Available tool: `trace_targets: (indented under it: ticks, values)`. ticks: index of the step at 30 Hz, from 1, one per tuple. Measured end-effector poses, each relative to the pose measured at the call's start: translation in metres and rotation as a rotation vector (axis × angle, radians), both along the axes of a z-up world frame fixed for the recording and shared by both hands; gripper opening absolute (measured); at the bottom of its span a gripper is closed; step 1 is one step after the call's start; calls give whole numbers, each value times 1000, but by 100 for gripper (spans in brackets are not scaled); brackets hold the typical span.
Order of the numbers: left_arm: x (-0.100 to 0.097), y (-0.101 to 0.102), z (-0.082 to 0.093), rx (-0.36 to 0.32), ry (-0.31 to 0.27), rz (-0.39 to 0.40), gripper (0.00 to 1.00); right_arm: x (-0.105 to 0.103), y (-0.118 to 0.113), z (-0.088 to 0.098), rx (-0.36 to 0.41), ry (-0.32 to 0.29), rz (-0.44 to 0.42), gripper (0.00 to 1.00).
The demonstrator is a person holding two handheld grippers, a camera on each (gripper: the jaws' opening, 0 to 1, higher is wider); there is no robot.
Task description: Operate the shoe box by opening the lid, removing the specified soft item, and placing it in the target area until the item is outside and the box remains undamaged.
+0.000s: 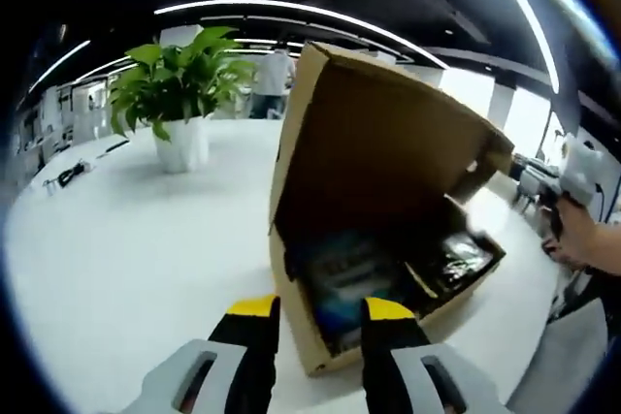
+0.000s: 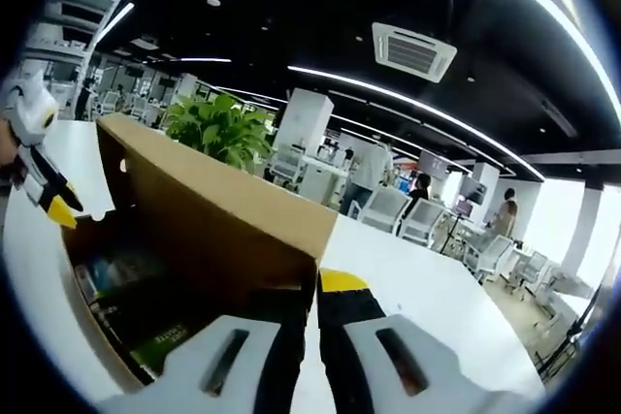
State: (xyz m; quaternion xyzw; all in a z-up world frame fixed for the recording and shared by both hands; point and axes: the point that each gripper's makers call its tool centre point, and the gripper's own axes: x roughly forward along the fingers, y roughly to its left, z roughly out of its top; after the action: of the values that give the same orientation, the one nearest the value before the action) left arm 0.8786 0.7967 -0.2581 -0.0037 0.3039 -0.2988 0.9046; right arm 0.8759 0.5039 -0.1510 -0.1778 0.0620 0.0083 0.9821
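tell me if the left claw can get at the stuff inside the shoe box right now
Probably yes. The lid stands raised, leaving the shoe box open toward the left claw, which is open just before the front wall. The dark packets inside lie uncovered.

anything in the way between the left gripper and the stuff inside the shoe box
Nothing visible blocks it. The lid is raised, leaving the box open toward the left gripper, whose jaws are apart just outside the near wall. The dark items inside lie exposed. The right gripper is at the lid's edge.
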Motion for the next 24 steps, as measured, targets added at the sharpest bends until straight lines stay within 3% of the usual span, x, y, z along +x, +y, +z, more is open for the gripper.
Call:
trace_targets:
  ticks: [4, 24]
  values:
    - [-1, 4, -8, 36, 38, 33, 32, 5, -1, 1, -5, 0, 4, 1]
    - [1, 2, -19, 182, 91, 99, 23, 26, -7, 2, -10, 1, 17, 1]
